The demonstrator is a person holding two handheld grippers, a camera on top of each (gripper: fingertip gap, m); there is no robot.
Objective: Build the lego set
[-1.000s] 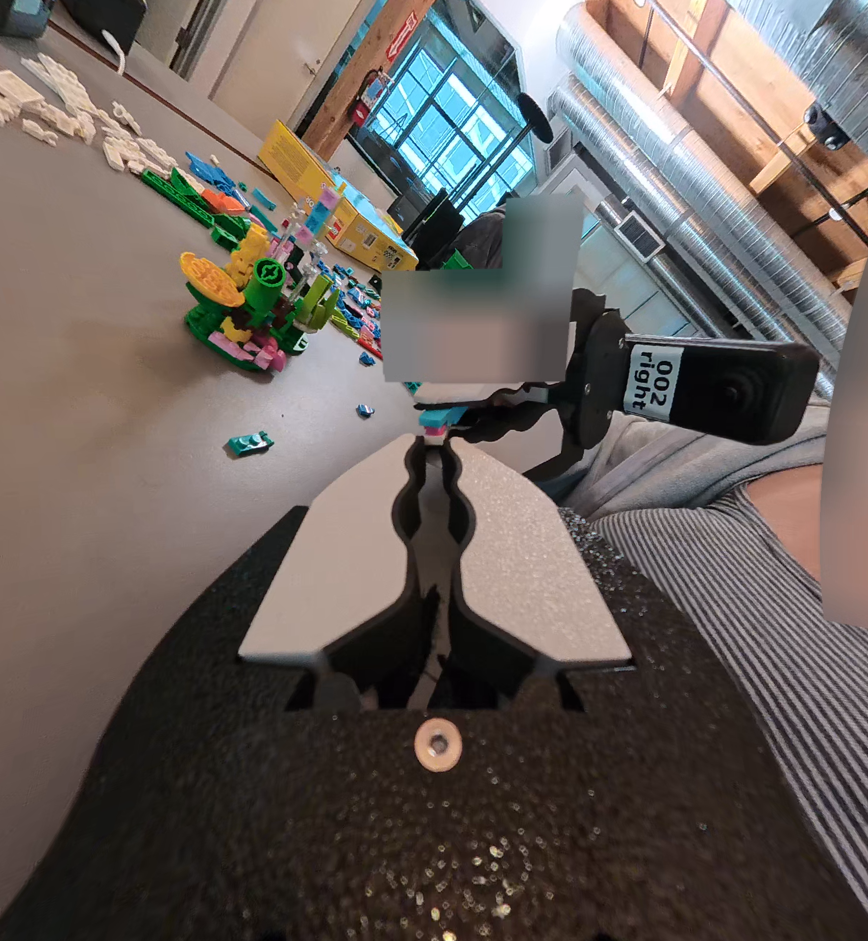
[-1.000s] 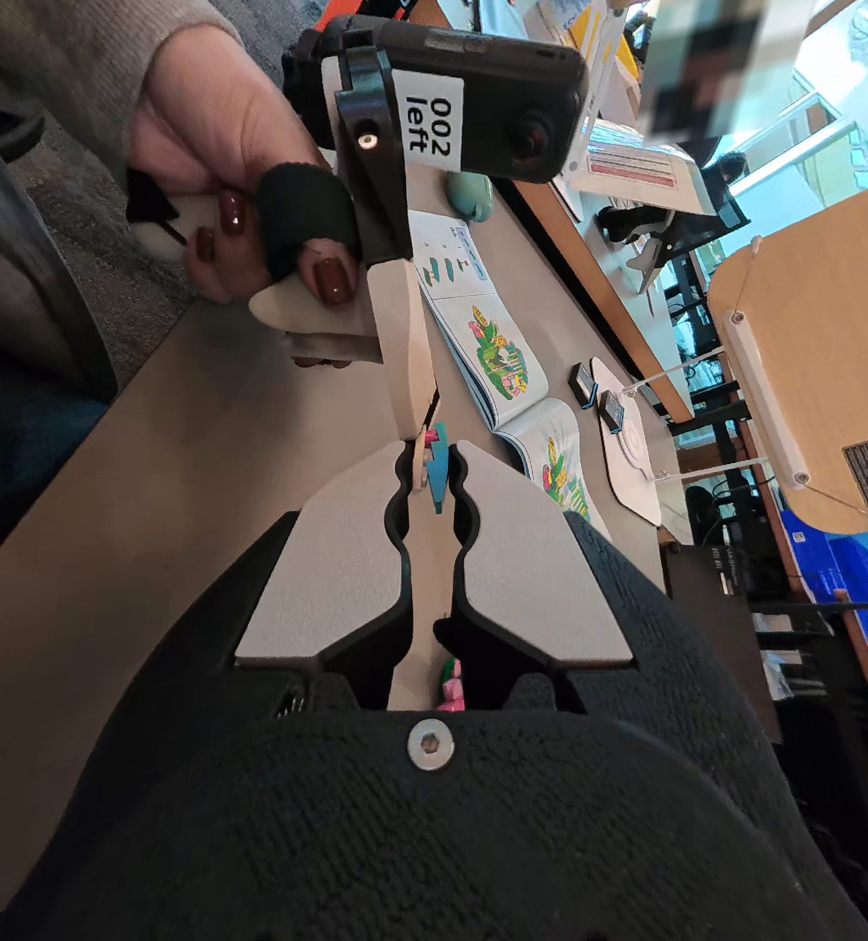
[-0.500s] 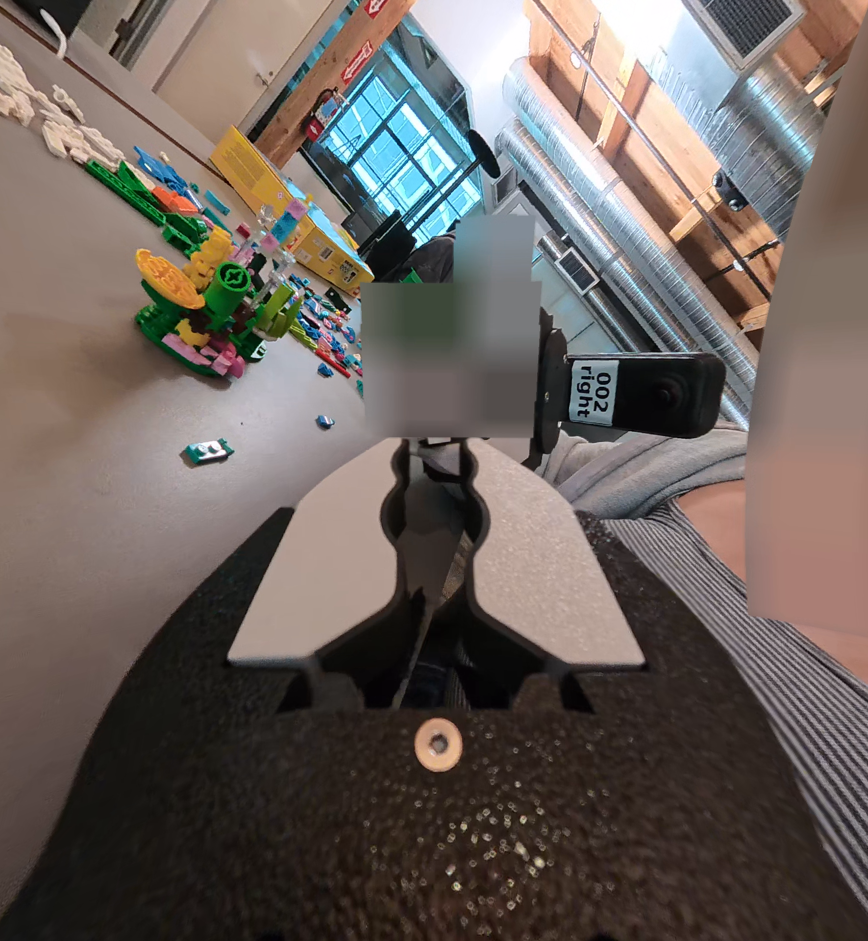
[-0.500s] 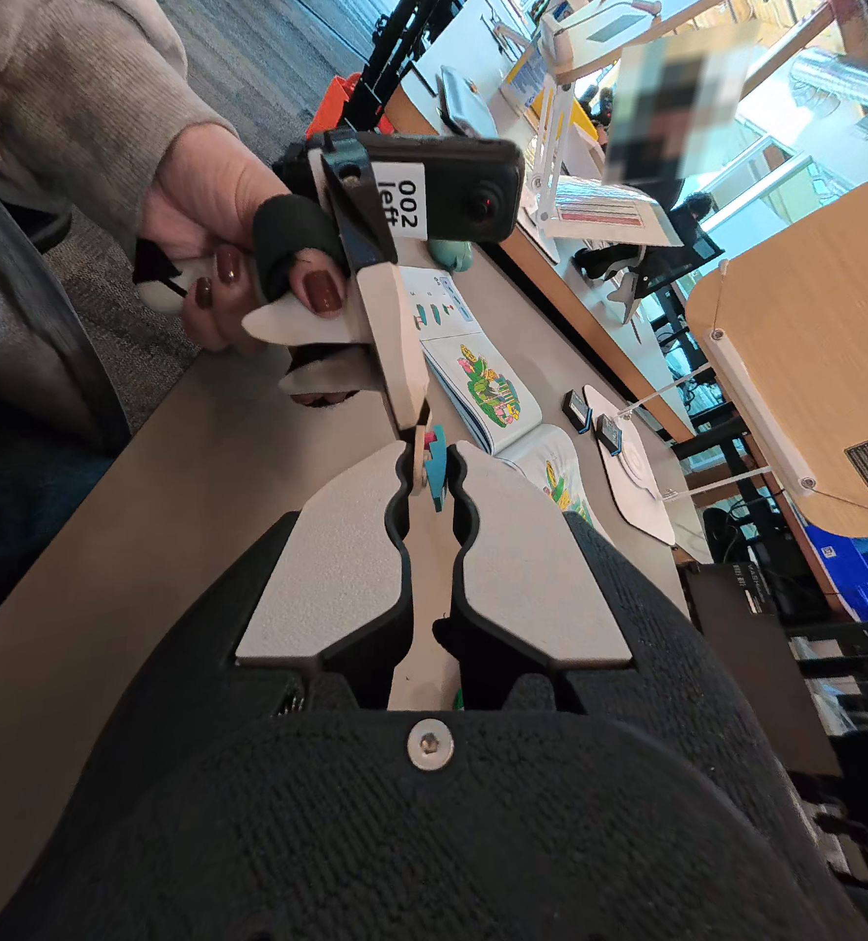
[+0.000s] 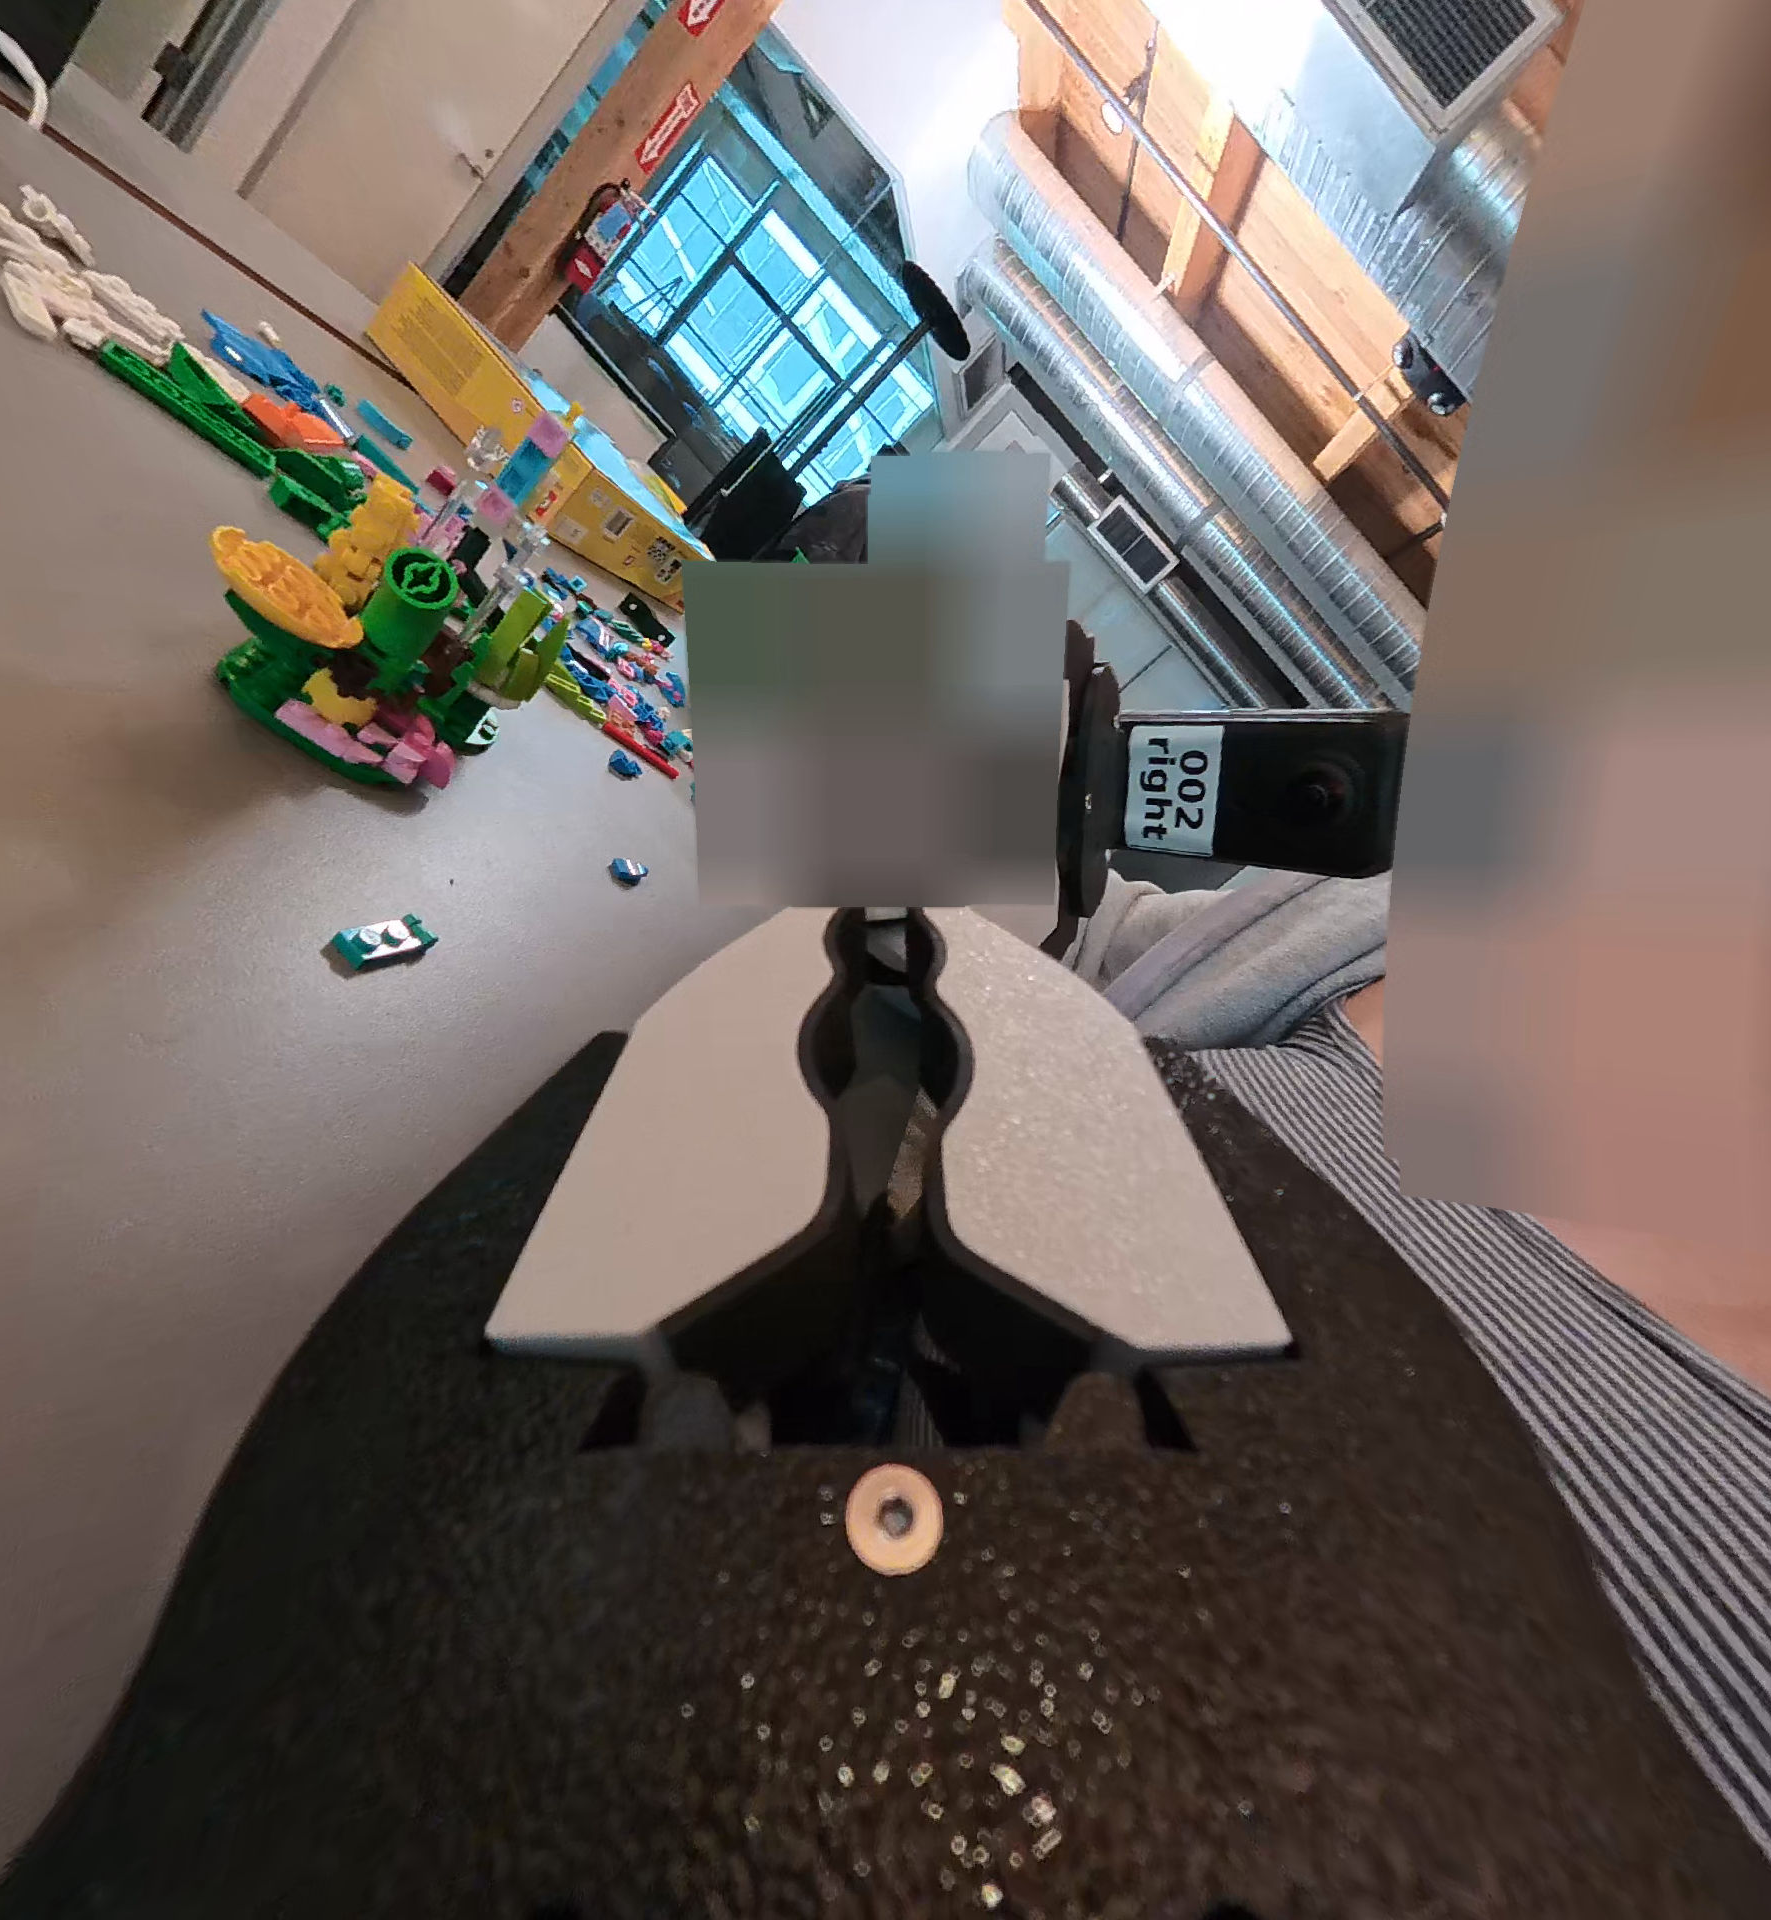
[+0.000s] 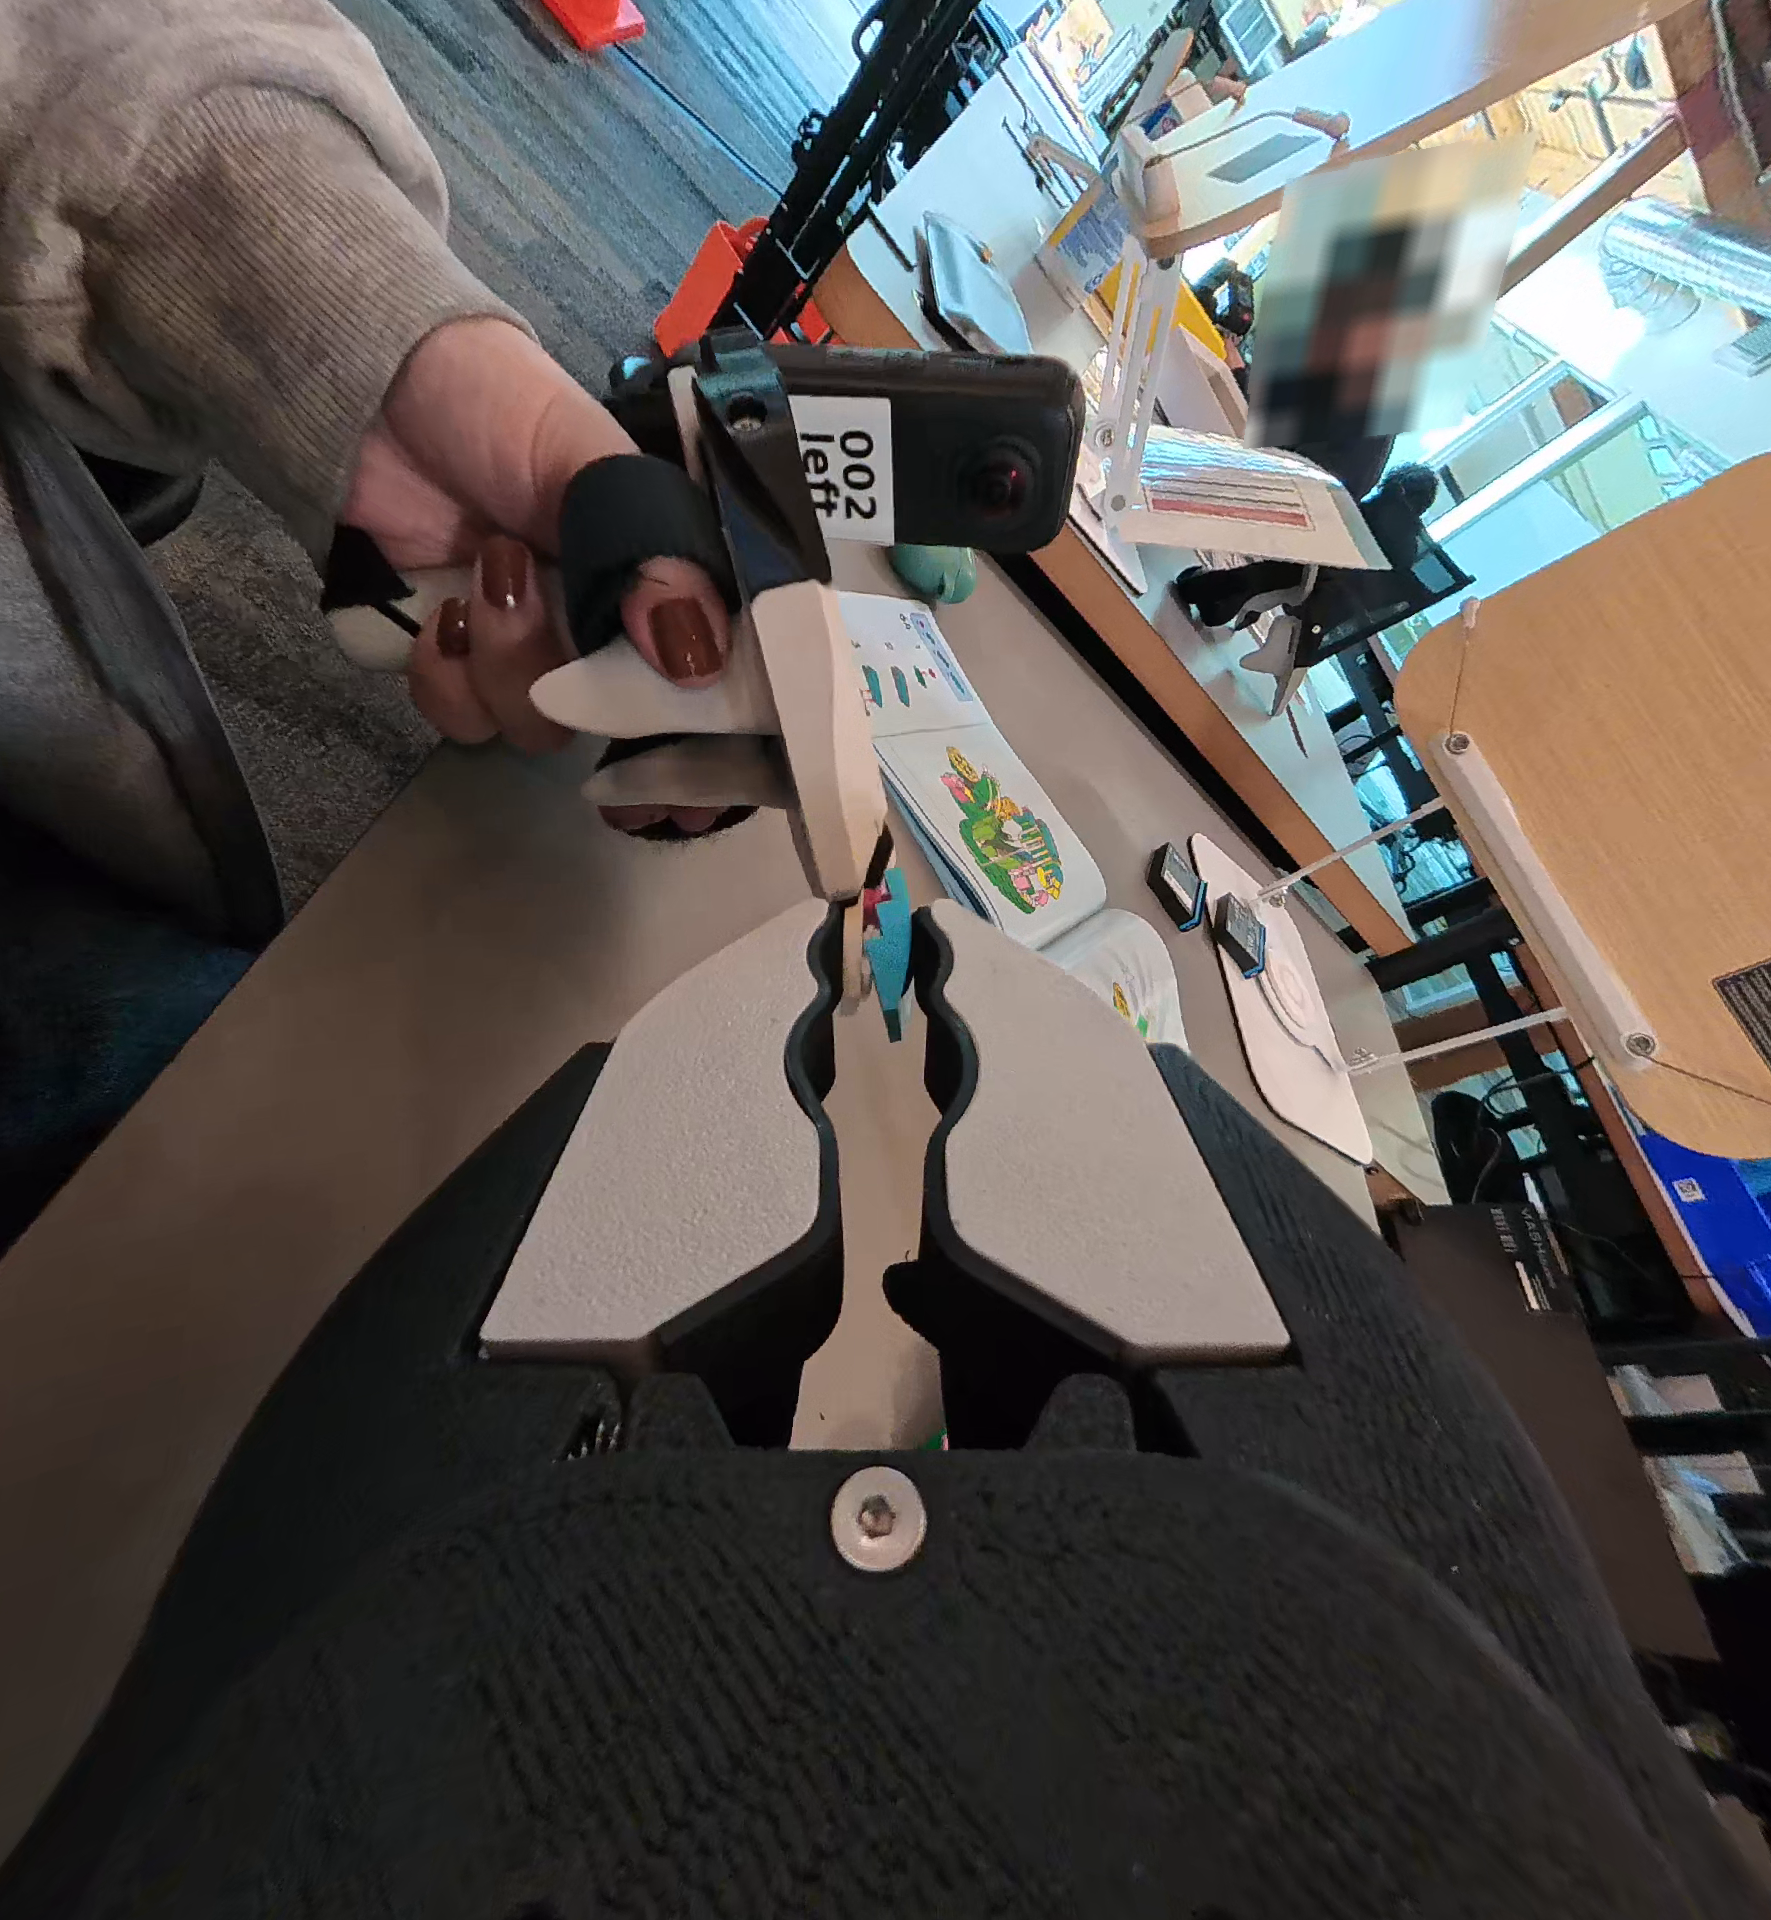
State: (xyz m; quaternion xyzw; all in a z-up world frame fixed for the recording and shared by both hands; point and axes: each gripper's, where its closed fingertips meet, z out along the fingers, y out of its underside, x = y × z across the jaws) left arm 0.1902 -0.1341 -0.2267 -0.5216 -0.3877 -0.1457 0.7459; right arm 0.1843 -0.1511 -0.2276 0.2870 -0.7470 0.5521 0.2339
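My right gripper (image 6: 879,935) is shut on a small lego sub-assembly (image 6: 891,961), a blue piece with white and pink bits, held above the grey table (image 6: 445,1039). My left gripper (image 5: 881,925) has its jaws a little apart with nothing seen held. In the right wrist view its tips (image 6: 850,878) sit right at the top of the sub-assembly. In the left wrist view a blur patch hides the right gripper's tips; only its camera body (image 5: 1265,790) shows. A half-built colourful lego model (image 5: 382,644) stands on the table to the left.
A loose teal plate (image 5: 382,938) and a small blue piece (image 5: 628,871) lie near the model. Piles of white (image 5: 39,281) and coloured bricks (image 5: 237,395) and a yellow box (image 5: 507,416) lie farther back. An open instruction booklet (image 6: 995,831) lies beyond the grippers. A person's striped shirt (image 5: 1587,1455) is on the right. Less than 4 cm separates the two grippers' tips.
My left gripper's jaws have parted slightly and it has drawn back a little from the right gripper. The right gripper still holds the sub-assembly.
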